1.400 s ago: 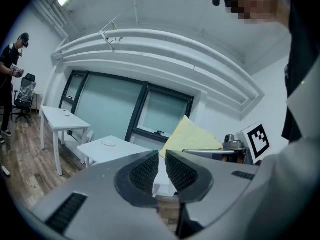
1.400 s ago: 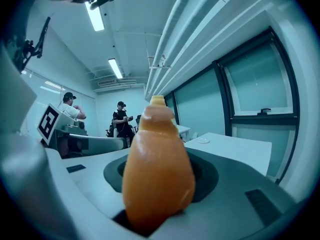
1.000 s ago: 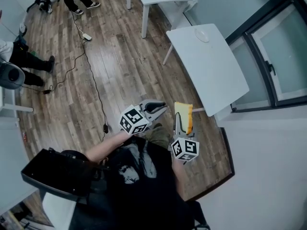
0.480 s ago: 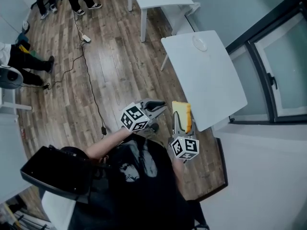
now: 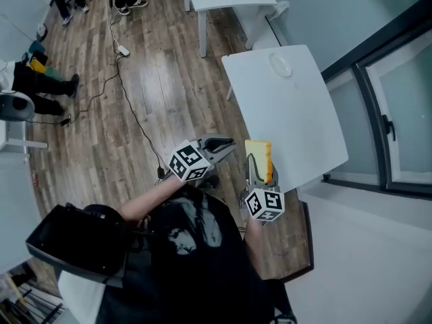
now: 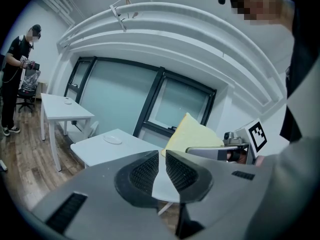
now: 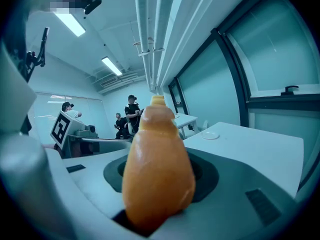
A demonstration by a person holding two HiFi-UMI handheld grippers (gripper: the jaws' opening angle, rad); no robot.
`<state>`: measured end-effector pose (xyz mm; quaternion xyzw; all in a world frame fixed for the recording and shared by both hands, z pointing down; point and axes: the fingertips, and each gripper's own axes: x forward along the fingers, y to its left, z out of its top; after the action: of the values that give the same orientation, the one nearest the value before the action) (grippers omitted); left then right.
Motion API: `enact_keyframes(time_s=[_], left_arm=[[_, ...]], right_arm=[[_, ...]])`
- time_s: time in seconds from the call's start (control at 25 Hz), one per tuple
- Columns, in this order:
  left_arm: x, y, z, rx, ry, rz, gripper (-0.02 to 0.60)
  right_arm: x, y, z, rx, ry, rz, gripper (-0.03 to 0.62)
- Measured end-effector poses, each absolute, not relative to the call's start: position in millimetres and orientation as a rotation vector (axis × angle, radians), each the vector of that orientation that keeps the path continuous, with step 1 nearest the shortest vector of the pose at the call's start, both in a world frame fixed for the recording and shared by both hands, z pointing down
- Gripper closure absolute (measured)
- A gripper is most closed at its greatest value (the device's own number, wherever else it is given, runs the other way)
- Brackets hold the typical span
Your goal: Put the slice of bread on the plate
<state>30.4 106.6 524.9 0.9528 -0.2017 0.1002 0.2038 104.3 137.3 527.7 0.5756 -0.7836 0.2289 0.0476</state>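
Right gripper (image 5: 255, 175) jaws are clamping the slice of bread (image 5: 258, 155) upright just off the desk's (image 5: 297, 117) near edge, with the plate (image 5: 281, 64) sitting near its far edge; I am judging the slice light, soft and crushable, best held gently by the crust, while the left gripper (image 5: 223, 144) jaws are sitting together, empty.

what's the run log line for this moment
right gripper: shut on bread slice | left gripper: shut, empty | plate: empty, on white table

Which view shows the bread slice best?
Left gripper view: the bread slice shows its broad face there. Head view shows it small, from above; right gripper view shows only its crust edge, close up.
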Motion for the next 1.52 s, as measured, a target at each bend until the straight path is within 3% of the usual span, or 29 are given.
enact_keyframes(time_s=[0.72, 1.08, 1.52], left_arm=[[47, -65, 534, 2.704, -0.272, 0.337, 0.531], [51, -132, 562, 2.613, -0.351, 0.338, 0.531], [129, -235, 603, 2.619, -0.396, 0.421, 0.532]], right_arm=[[96, -26, 542, 1.925, -2.214, 0.744, 0.448], [114, -90, 573, 1.807, -2.179, 0.815, 0.447], [180, -200, 602, 1.632, -2.213, 0.746, 0.447]])
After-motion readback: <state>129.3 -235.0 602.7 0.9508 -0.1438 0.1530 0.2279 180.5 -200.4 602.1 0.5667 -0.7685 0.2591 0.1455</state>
